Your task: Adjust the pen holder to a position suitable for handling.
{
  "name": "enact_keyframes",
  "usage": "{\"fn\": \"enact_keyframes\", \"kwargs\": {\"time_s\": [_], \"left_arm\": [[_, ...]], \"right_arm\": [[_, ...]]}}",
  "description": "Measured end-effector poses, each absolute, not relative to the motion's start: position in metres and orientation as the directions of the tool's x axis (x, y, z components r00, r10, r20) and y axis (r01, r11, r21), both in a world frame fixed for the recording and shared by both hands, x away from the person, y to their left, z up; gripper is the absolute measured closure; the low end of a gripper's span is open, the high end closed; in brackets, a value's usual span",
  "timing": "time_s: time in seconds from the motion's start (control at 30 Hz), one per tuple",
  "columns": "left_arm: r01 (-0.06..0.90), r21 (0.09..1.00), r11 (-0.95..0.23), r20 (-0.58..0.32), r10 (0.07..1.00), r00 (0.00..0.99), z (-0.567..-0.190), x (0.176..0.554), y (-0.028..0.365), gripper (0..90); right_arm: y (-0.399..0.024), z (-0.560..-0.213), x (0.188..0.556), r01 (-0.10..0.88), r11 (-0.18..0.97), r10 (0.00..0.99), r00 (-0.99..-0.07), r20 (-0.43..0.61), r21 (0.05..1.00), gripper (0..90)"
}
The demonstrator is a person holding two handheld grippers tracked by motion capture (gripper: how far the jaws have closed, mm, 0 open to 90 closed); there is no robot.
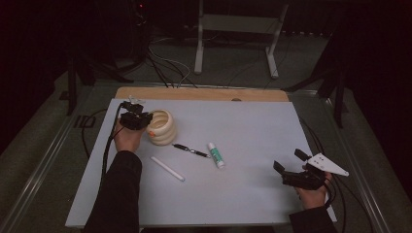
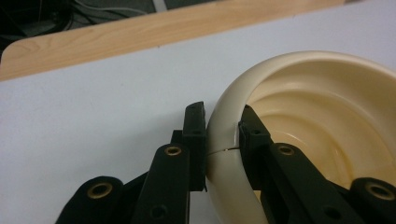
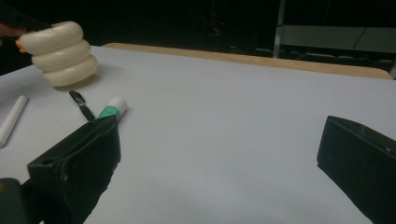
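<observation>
high view: left gripper (image 1: 141,119) pinches the rim of the cream ribbed cup (image 1: 163,127), one jaw inside, one outside, at about 10 o'clock on the table (image 1: 252,141). cup tilted. right gripper (image 1: 287,165) at 4 o'clock, jaws spread, empty. pen (image 1: 191,150), glue stick (image 1: 216,155), white marker (image 1: 167,168) lie mid-table.

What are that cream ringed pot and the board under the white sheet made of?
The pot looks like glossy moulded plastic, perhaps glazed ceramic: smooth sheen, and a thin seam across the rim between the left gripper jaws. The board looks like pale wood, with visible grain along its bare edge.
</observation>
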State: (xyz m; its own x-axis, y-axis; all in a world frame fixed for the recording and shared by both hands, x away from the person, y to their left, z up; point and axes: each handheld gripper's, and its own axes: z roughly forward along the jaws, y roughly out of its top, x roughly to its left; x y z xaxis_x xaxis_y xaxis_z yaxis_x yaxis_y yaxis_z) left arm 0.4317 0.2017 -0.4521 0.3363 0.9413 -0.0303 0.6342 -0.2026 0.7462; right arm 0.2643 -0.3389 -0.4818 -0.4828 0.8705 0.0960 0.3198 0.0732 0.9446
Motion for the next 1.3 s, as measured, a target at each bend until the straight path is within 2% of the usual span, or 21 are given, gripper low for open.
{"fn": "enact_keyframes", "kwargs": {"time_s": [0.67, 1.3], "left_arm": [[0.603, 0.778, -0.176, -0.072, 0.929, 0.364, -0.436, 0.423, 0.176, 78.1], [0.583, 0.784, -0.213, -0.065, 0.906, 0.418, -0.435, 0.43, 0.117, 78.0]], "right_arm": [[-0.34, -0.481, 0.264, 0.316, 0.063, 0.872, -0.478, 0.101, 0.947, 0.1], [-0.339, -0.481, 0.264, 0.317, 0.066, 0.87, -0.482, 0.101, 0.946, 0.1]]}}
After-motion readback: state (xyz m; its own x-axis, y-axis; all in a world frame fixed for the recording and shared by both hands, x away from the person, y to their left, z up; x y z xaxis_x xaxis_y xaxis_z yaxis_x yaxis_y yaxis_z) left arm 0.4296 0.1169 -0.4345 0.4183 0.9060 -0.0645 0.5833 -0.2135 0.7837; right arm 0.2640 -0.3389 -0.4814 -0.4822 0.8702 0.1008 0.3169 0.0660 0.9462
